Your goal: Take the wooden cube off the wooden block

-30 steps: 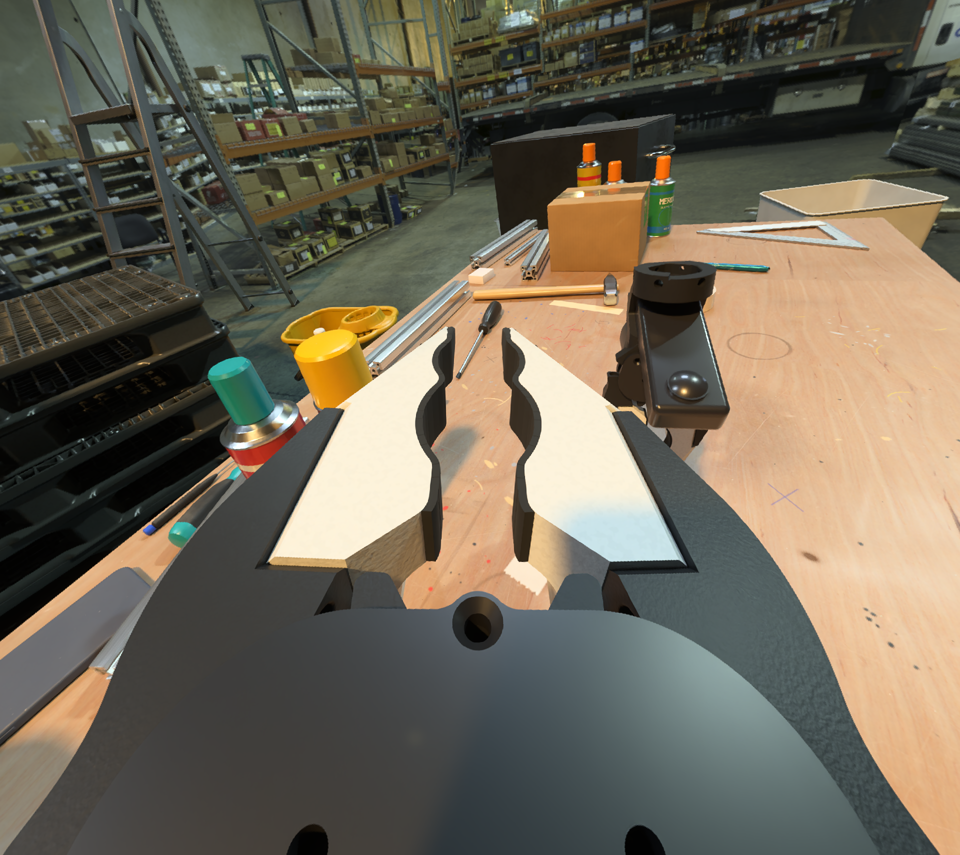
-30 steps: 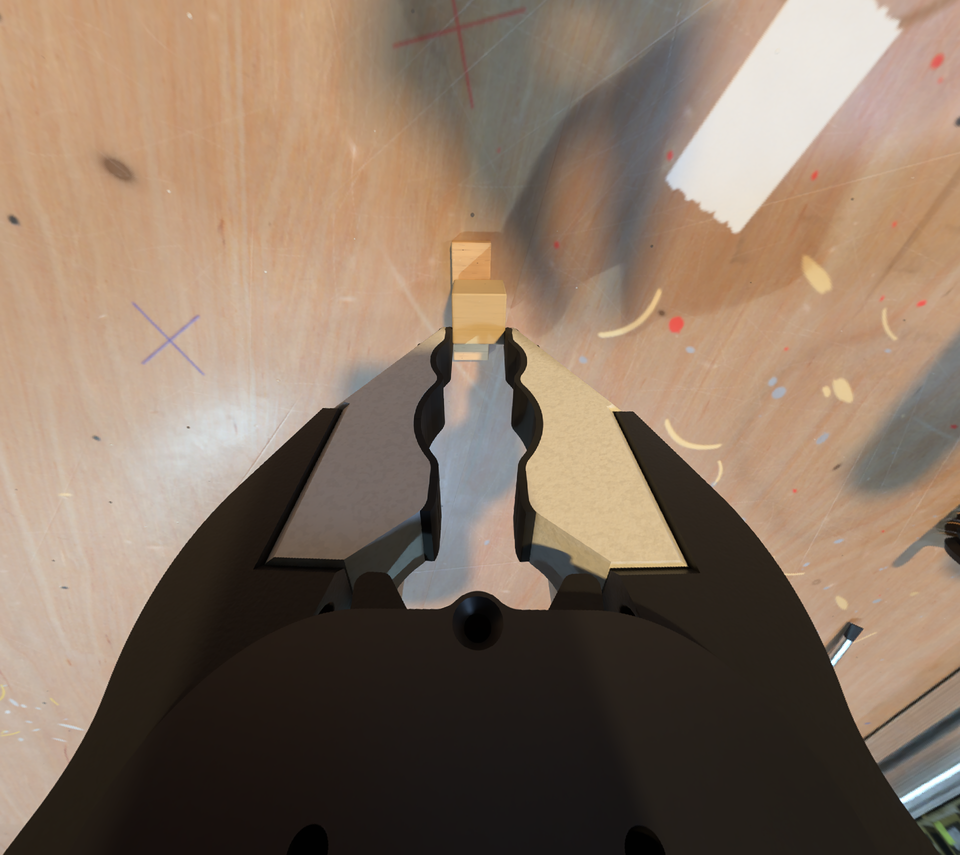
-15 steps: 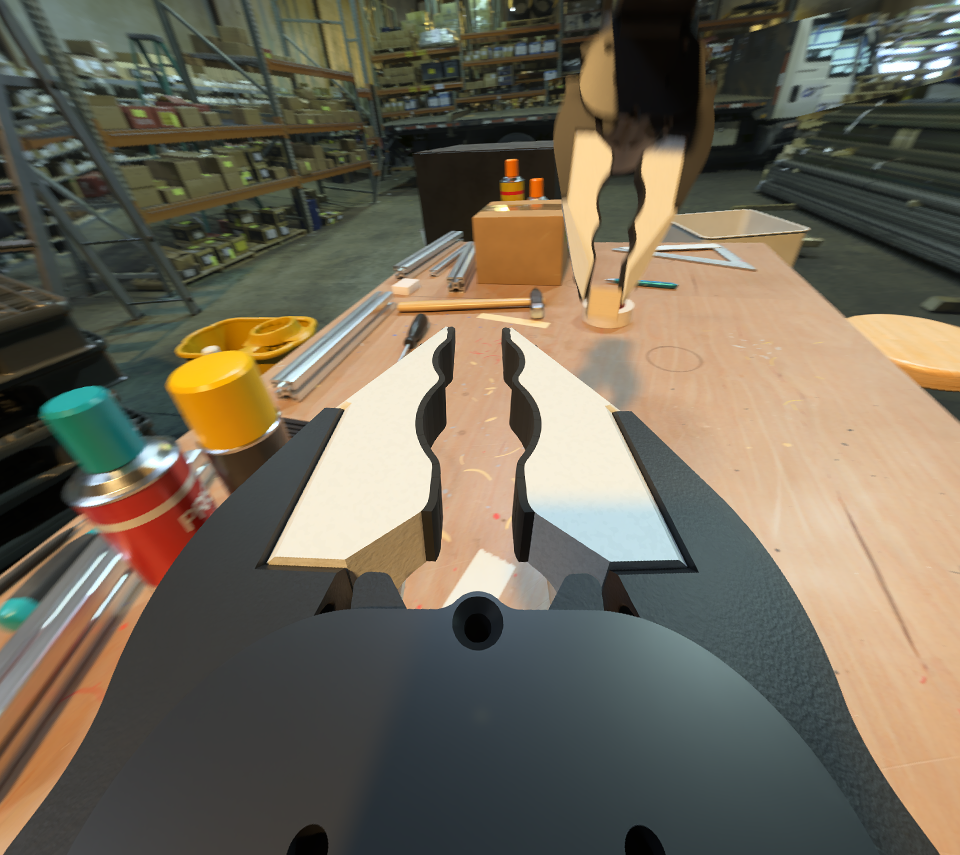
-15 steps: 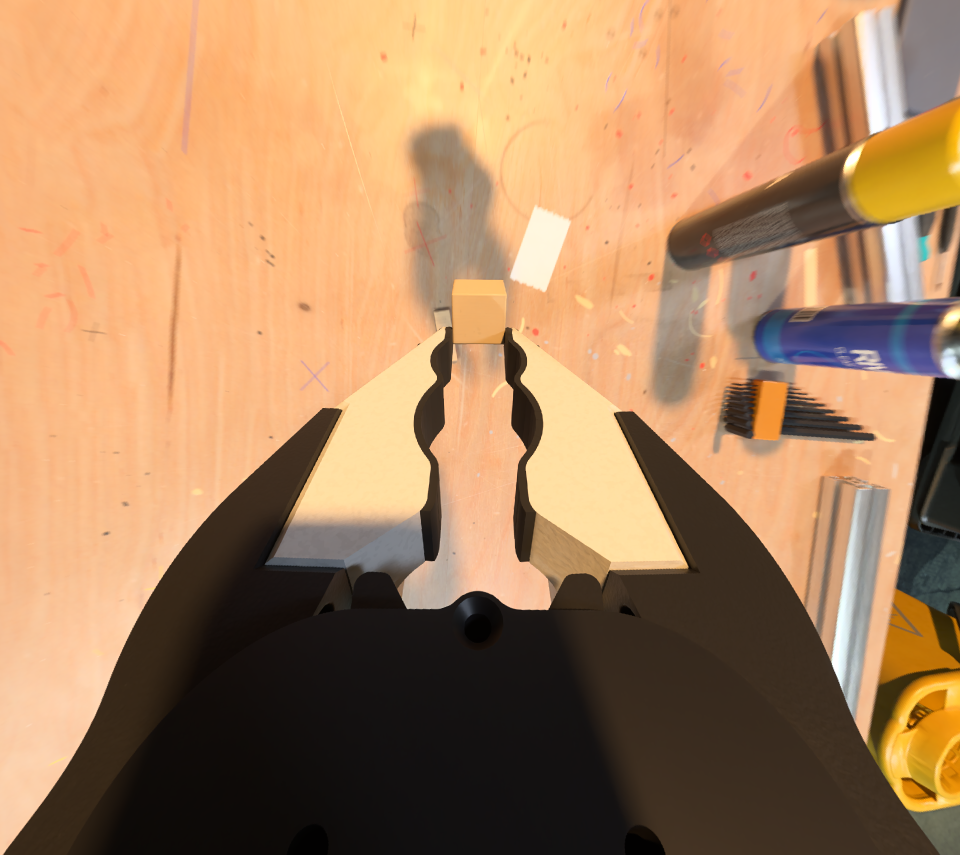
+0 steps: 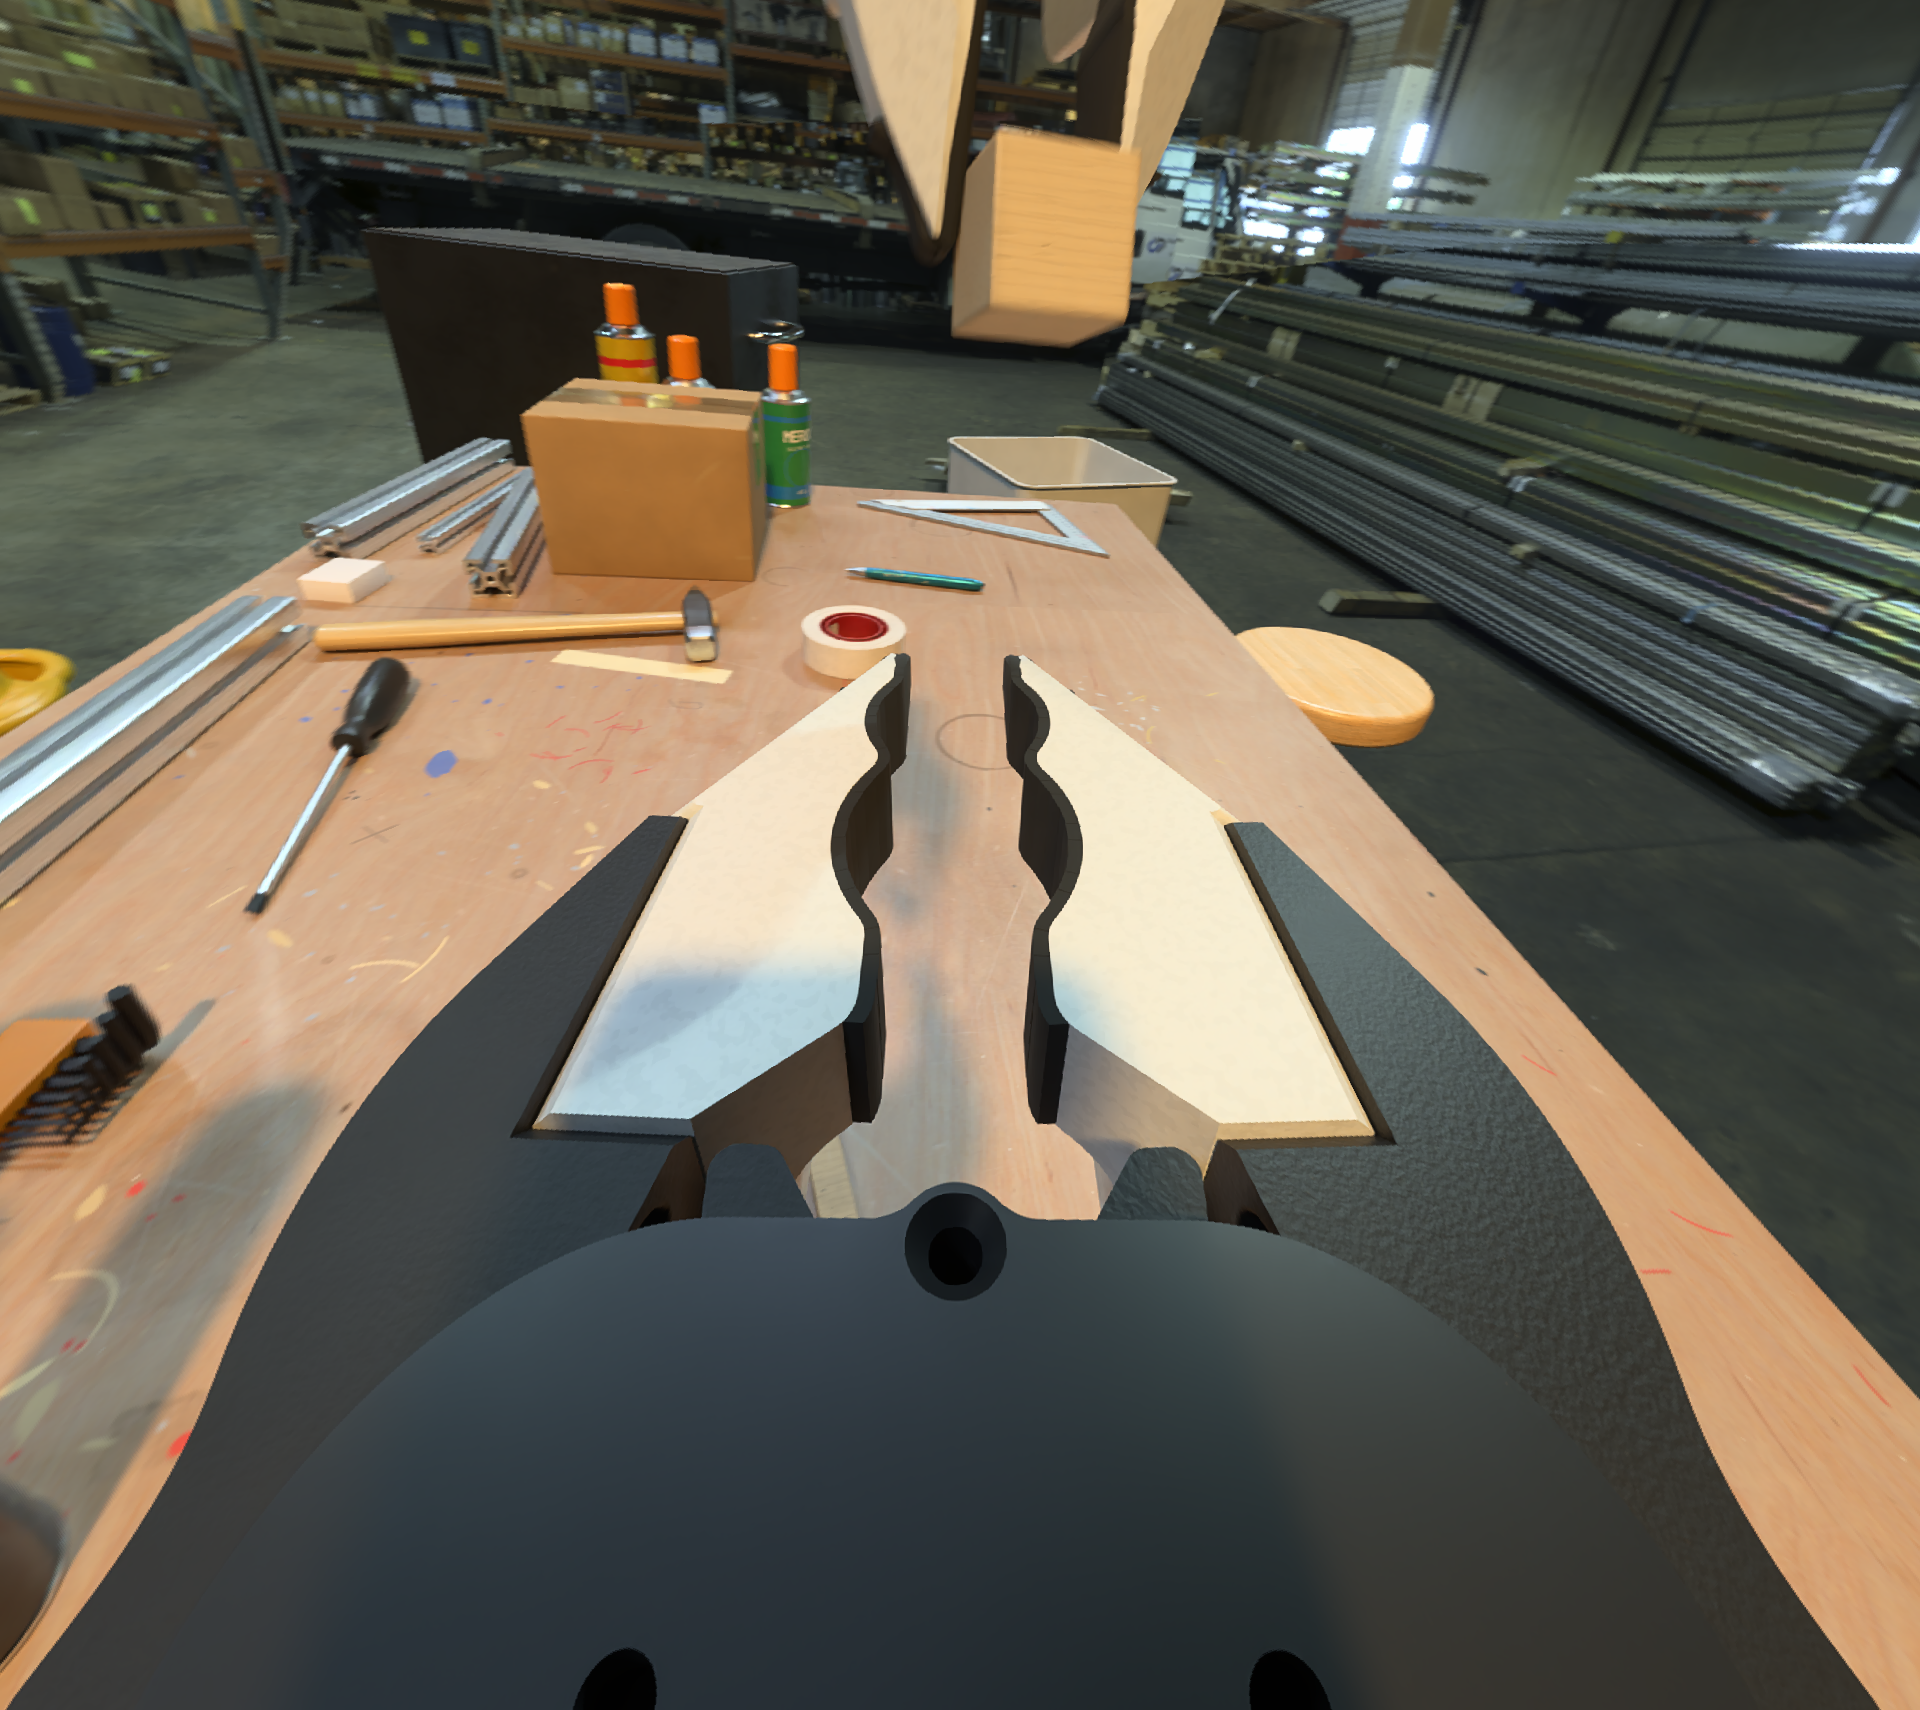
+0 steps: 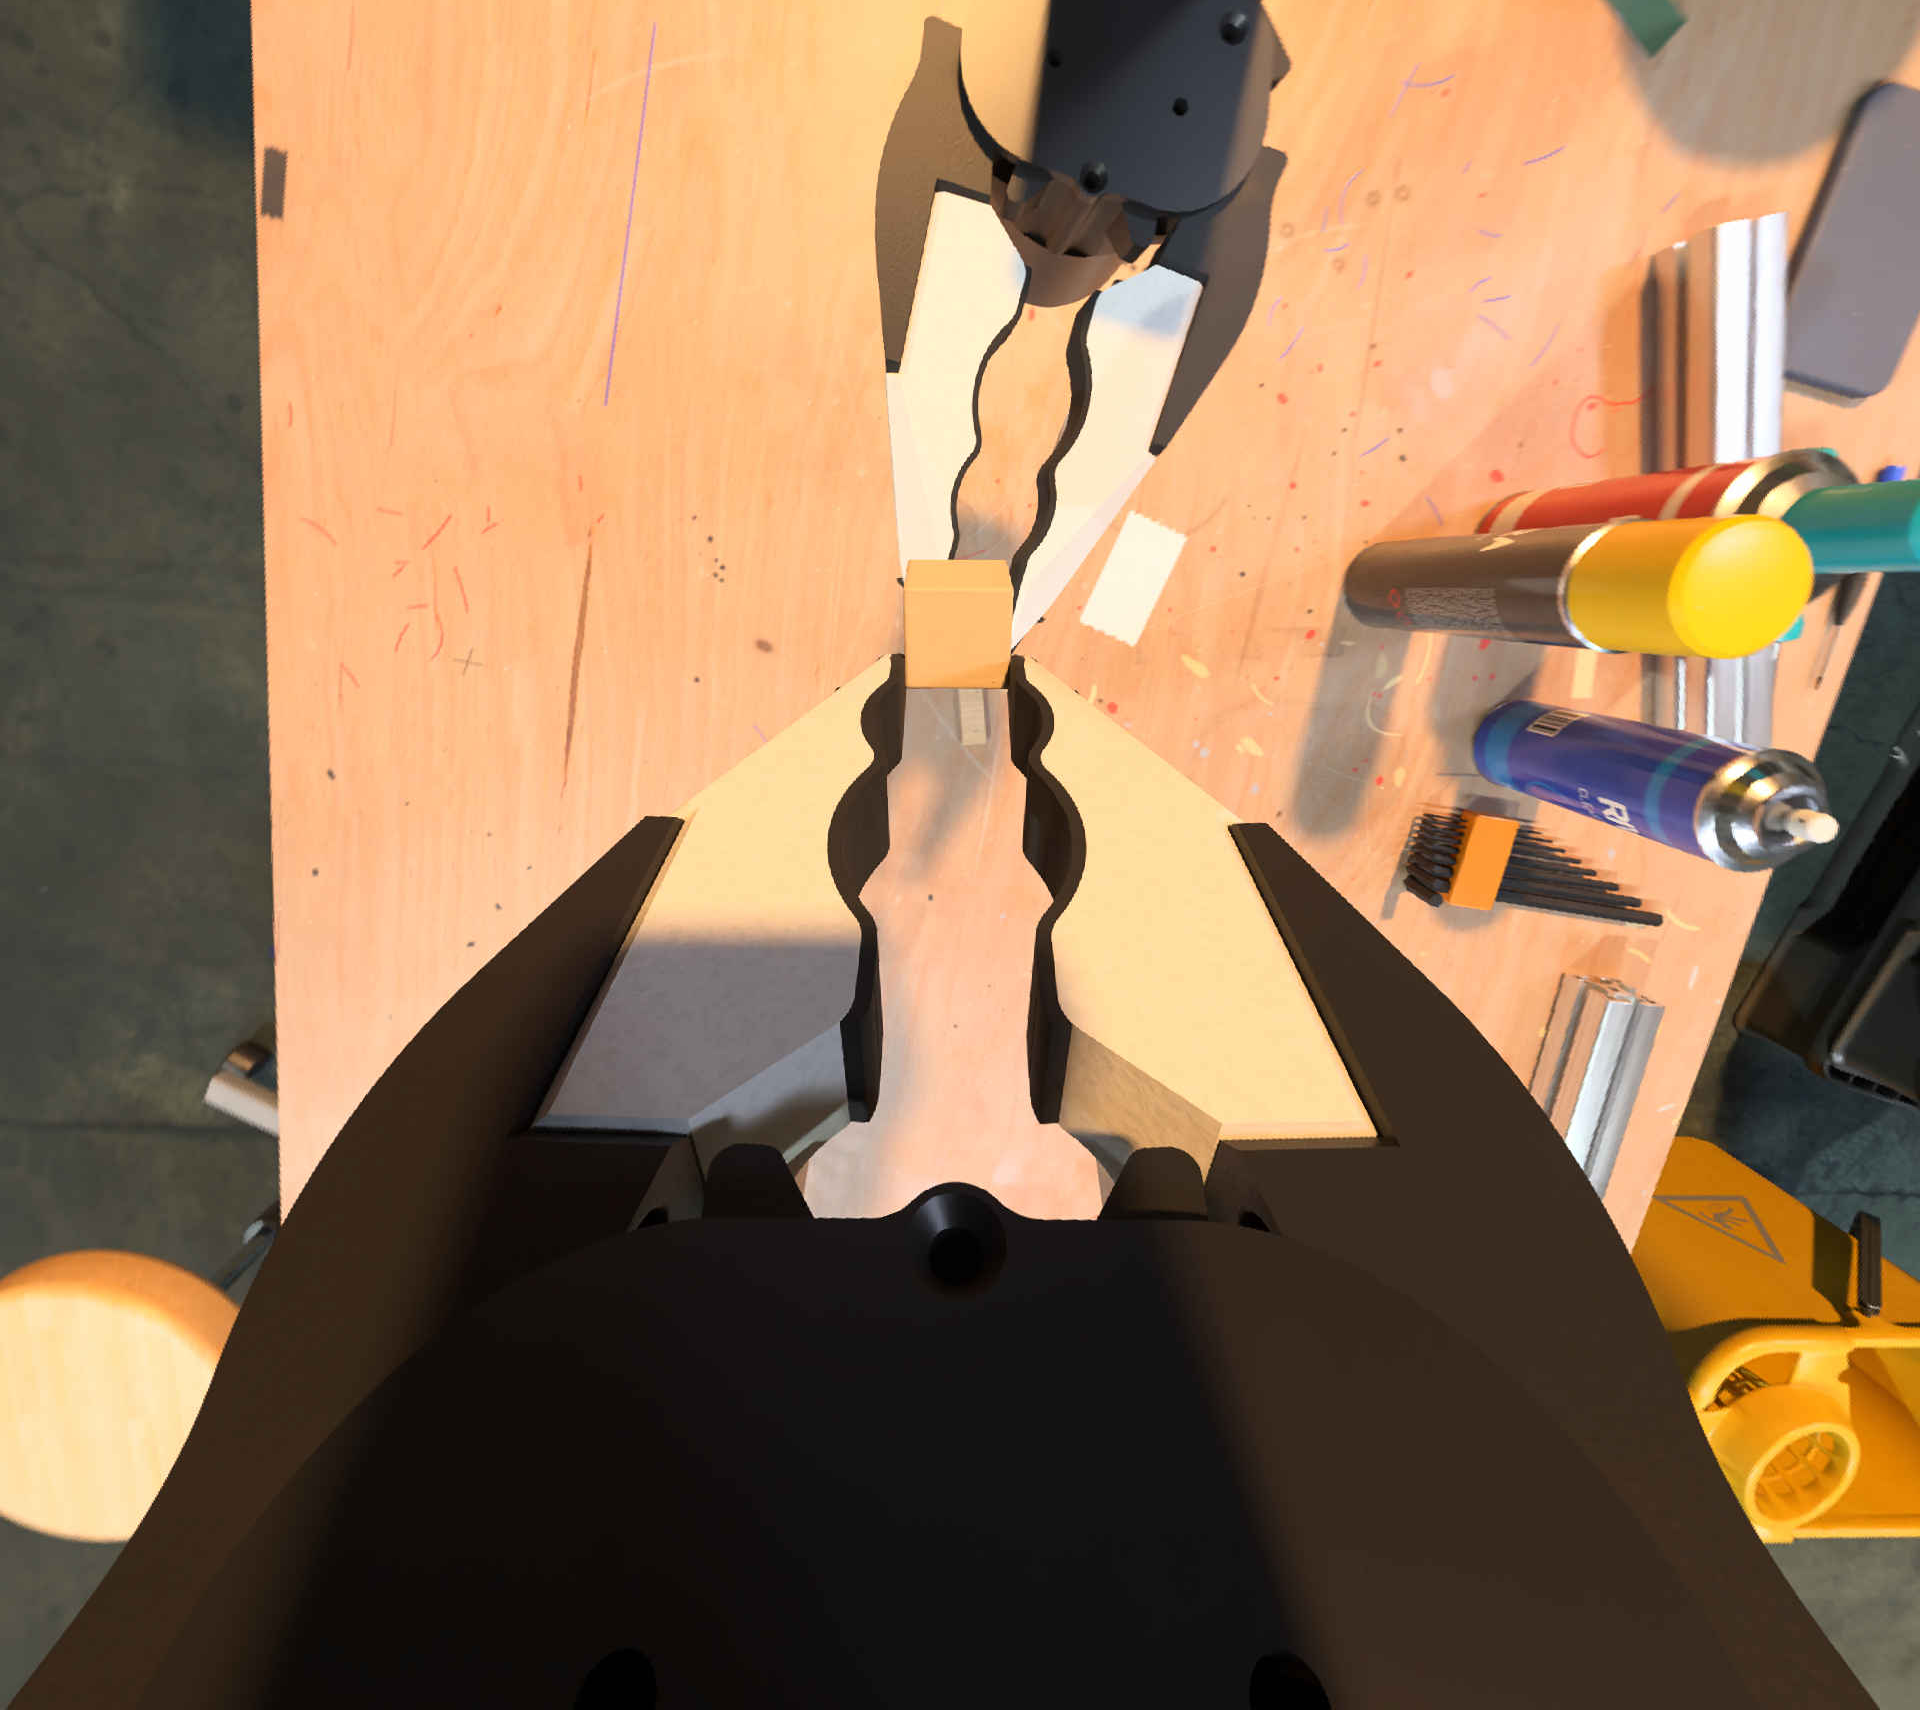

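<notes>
My right gripper (image 6: 956,673) is shut on the wooden cube (image 6: 956,637) and holds it high above the wooden table (image 6: 499,310). A small pale block (image 6: 971,715) lies on the table far below, seen between the right fingers. In the left wrist view the cube (image 5: 1044,258) hangs overhead in the right gripper (image 5: 1039,206). My left gripper (image 5: 956,673) is open and empty, low over the table. Its fingers (image 6: 1117,403) show beneath the cube in the right wrist view.
A cardboard box (image 5: 649,486), hammer (image 5: 509,630), tape roll (image 5: 852,637) and screwdriver (image 5: 332,767) lie ahead of the left gripper. Spray cans (image 6: 1579,585) and hex keys (image 6: 1496,871) lie at one table side. A round stool (image 5: 1340,684) stands beside the table edge.
My right gripper has risen far above the table with the cube in it, leaving the block below. My left gripper has shifted so it now sits under the raised cube.
</notes>
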Controlling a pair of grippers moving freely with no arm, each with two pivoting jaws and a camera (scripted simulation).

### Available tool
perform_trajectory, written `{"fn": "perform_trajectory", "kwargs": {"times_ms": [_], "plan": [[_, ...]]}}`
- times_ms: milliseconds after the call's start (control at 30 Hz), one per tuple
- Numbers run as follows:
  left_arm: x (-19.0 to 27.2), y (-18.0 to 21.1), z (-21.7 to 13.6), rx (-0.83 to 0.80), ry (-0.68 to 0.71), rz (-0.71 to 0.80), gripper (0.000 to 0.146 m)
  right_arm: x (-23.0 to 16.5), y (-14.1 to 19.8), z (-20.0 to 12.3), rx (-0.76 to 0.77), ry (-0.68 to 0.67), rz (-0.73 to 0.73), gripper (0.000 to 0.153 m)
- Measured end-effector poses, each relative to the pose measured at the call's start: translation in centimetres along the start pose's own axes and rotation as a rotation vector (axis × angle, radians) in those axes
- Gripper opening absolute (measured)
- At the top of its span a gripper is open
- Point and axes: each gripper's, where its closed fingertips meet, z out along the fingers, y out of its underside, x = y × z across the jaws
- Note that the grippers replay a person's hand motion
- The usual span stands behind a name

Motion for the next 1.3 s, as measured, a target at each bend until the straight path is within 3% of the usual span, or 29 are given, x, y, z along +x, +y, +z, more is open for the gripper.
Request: {"fn": "perform_trajectory", "kwargs": {"times_ms": [200, 1033, 1300], "plan": [[1.2, 0.0, 0.5, -0.02, 0.037, 0.01, 0.018, -1.1, 0.2, 1.6, -0.076, -0.074, -0.006, 0.019], [2.0, 0.1, 0.4, -0.061, 0.027, 0.117, 0.018, -1.3, 0.9, 3.1, -0.268, -0.101, -0.008, 0.019], [0.9, 0.0, 0.3, -0.064, -0.052, 0.124, 0.018, -0.2, 1.0, 3.1, -0.244, -0.059, 0.106, 0.019]]}}
